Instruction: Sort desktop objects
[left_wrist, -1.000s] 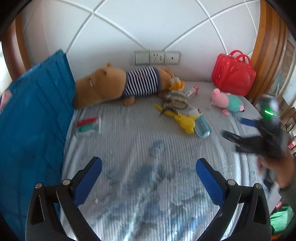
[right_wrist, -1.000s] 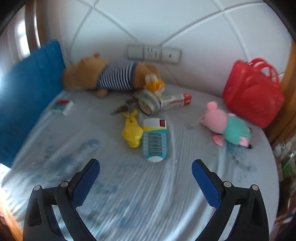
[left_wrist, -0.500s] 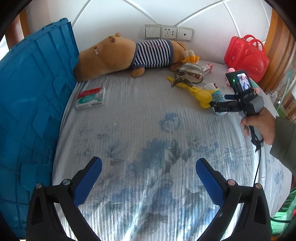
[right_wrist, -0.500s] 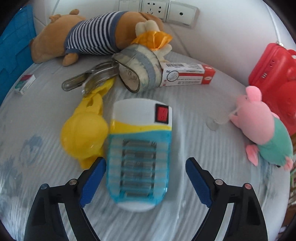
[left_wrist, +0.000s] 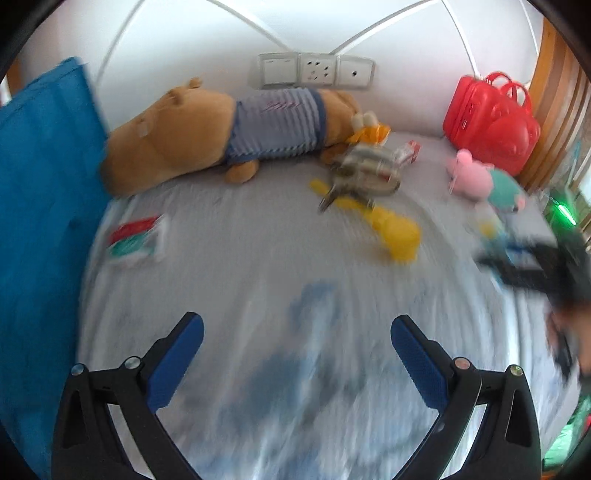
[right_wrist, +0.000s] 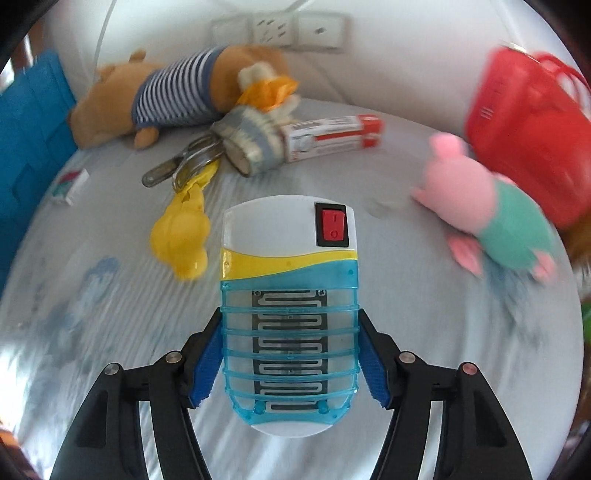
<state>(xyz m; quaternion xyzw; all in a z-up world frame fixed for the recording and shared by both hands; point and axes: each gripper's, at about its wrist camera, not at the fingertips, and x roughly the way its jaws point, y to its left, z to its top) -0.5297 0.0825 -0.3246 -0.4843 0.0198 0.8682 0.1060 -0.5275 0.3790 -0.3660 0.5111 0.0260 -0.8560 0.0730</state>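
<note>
A white padded headboard with raised curved seams (left_wrist: 184, 48) rises at the far side of the bed, whose grey striped sheet with a blue flower print (left_wrist: 258, 280) fills the near ground. On the headboard sits a row of three white wall plates, the middle one a socket (left_wrist: 317, 71). Curved brown wooden slats (left_wrist: 554, 92), perhaps the bed frame, stand at the far right.

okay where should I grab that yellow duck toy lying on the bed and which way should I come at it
Grip the yellow duck toy across its fat rounded body, coming down from above, fingers on either side. The body lies clear on the bed sheet; its thin end sits under the metal clip, so avoid that end.
</note>
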